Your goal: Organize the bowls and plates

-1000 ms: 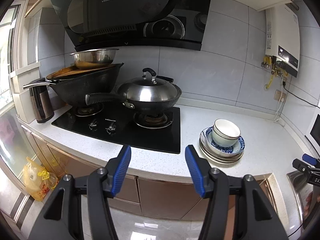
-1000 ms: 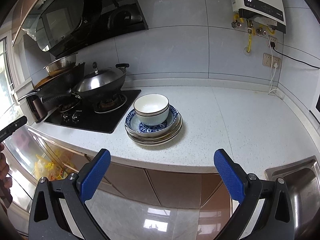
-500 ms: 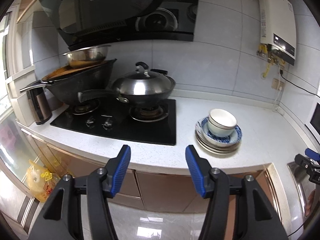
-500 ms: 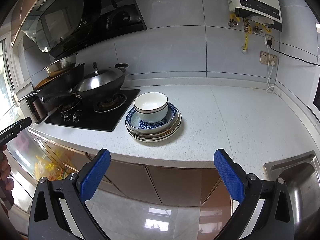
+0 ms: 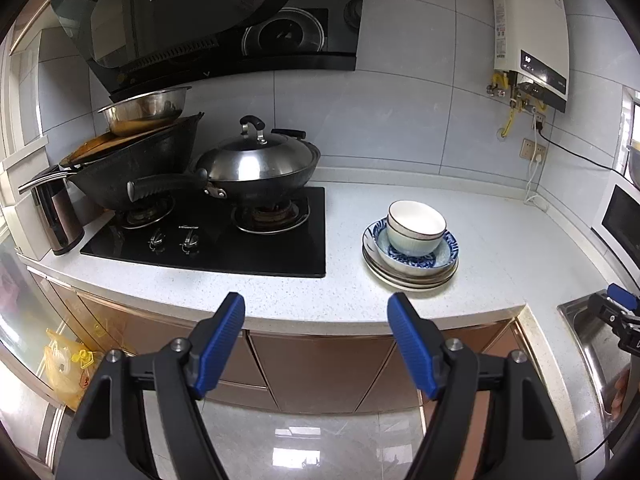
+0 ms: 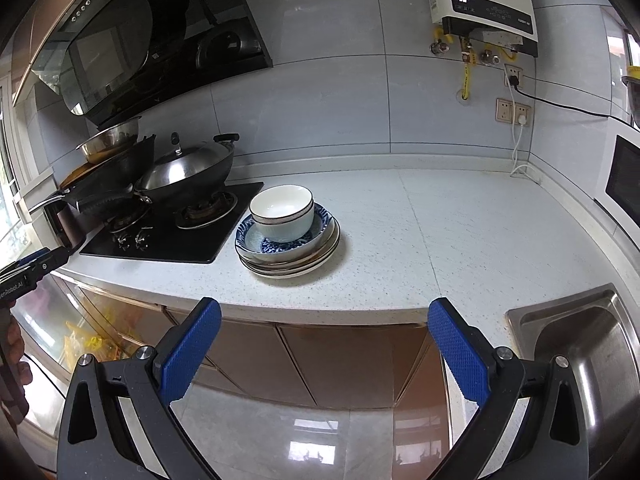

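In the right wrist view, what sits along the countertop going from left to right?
Black glass gas hob carrying a lidded steel wok → white bowl nested in a blue patterned dish on stacked plates → bare speckled white countertop → stainless steel sink.

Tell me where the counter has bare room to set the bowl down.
Bare counter runs between the plate stack and the sink, back to the wall. A narrow strip fronts the stove. The stove is crowded with pans.
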A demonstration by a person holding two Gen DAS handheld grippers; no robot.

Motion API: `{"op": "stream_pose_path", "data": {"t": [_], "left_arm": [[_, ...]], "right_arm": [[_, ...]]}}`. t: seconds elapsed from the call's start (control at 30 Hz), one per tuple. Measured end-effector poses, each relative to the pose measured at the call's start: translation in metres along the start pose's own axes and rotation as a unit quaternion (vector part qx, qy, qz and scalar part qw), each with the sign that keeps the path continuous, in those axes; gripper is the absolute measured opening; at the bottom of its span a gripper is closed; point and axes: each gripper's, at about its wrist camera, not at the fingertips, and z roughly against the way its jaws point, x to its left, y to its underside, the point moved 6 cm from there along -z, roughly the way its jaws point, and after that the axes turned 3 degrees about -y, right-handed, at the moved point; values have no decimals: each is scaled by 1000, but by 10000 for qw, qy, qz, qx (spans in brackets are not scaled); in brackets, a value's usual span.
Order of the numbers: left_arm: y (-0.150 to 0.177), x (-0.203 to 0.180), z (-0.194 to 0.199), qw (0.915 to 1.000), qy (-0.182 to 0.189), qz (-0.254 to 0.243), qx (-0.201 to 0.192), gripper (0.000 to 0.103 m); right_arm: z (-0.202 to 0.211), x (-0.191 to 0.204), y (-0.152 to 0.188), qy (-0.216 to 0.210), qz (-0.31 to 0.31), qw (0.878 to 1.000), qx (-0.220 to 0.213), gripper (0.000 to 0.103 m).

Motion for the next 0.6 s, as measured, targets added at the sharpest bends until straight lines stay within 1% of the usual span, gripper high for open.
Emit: {"op": "stream_pose_path", "data": {"t": [0.6], "left_arm": [[5, -4, 14, 10000, -72, 3, -54, 73]], "right_arm": [[10, -2, 4, 16, 8, 10000, -20, 102]]}}
